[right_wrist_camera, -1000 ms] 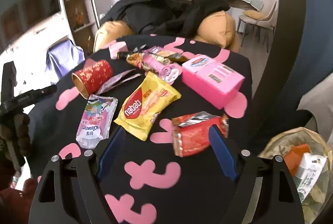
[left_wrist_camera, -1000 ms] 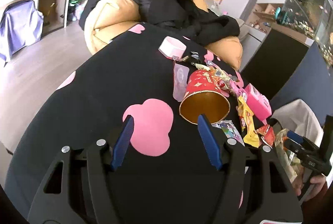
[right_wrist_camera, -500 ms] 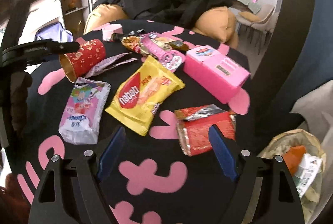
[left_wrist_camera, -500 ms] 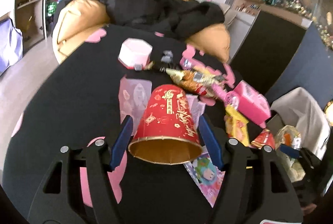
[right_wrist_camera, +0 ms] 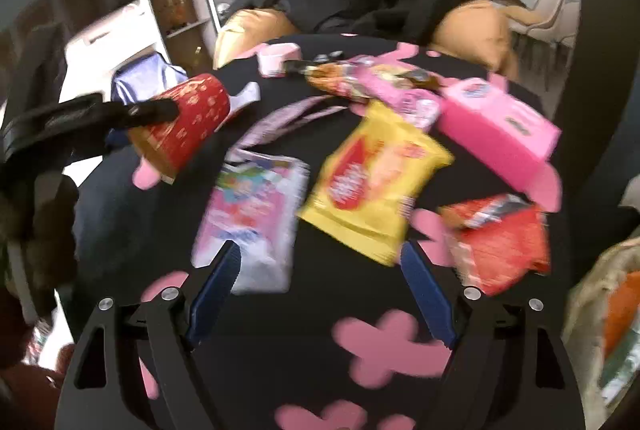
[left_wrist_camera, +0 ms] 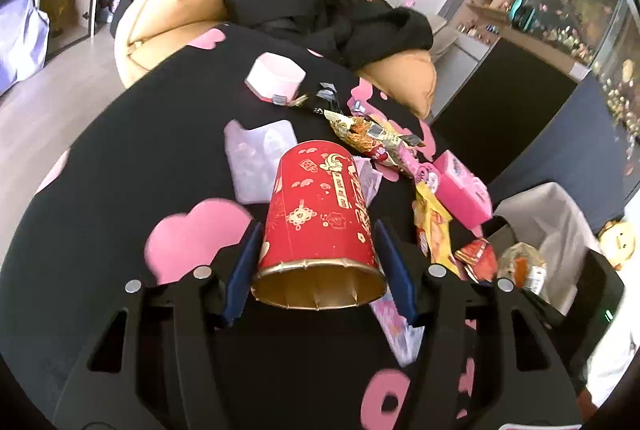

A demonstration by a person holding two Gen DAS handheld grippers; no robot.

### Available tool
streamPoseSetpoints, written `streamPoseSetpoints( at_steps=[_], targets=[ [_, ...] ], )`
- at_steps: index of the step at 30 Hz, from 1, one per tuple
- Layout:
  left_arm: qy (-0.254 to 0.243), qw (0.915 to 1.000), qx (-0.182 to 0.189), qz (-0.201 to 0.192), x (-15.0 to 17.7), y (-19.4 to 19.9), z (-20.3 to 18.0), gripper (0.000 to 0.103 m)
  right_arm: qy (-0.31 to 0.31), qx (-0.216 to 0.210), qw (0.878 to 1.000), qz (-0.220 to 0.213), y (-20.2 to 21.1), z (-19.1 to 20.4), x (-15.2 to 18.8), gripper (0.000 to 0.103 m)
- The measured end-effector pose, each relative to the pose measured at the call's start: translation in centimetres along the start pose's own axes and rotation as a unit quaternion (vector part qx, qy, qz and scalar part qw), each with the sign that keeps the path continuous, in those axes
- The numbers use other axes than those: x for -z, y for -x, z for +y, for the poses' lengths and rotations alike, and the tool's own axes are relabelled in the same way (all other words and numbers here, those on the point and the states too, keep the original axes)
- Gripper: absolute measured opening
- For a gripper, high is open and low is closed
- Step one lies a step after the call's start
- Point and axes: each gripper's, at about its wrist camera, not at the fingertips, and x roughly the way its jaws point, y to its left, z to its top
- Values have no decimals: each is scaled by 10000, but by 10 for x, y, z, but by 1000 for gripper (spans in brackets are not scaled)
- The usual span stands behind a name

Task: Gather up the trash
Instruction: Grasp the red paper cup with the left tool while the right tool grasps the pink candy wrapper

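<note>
A red paper cup (left_wrist_camera: 320, 206) with gold print lies on its side, gold mouth toward the camera. It sits between the blue pads of my left gripper (left_wrist_camera: 318, 230), whose jaws are closing and touch both of its sides. In the right wrist view the cup (right_wrist_camera: 184, 122) hangs tilted at the table's left edge, with the left gripper's finger (right_wrist_camera: 152, 109) along its upper side. My right gripper (right_wrist_camera: 320, 250) is open above the black cloth. A yellow snack wrapper (right_wrist_camera: 372, 182) and a pink-white packet (right_wrist_camera: 252, 214) lie just ahead of its fingers.
A red foil wrapper (right_wrist_camera: 500, 238), a pink box (right_wrist_camera: 496, 126) and several more wrappers (right_wrist_camera: 360, 82) lie on the black, pink-patterned tablecloth (right_wrist_camera: 384, 346). A lined trash bin (left_wrist_camera: 552, 226) holding rubbish stands off the table's right side. A tan armchair draped in black cloth (left_wrist_camera: 288, 2) is behind.
My left gripper moved up around the red cup and its jaws narrowed onto it. My right gripper shifted left, from over the red foil wrapper toward the yellow wrapper and the pink-white packet.
</note>
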Motion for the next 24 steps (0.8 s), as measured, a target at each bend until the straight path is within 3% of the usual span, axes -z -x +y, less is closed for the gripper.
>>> streamPoseSetpoints(
  at_steps=[4,9,11,12,16,24],
  targets=[
    [-12,9999,127,63,16,19,9,55,-21,-212,9998,43,-18,17,-13,78],
    [-1,9998,168,110,30,28,17,57,143,-48,9995,267,-44,35,-24,78],
    [14,9998,153,116,32,29,19,57,230,-67,9993,289,-43,39,-21,59],
    [26,9998,168,122,34,30,19,57,227,-165,9990,358,-42,38,-20,42],
    [4,9997,228,133,38,30,16,57,165,-184,9988,424,-32,29,-10,32],
    [-271,9993,219,134,42,30,-5,57,15,18,9993,379,9,-3,15,26]
  ],
)
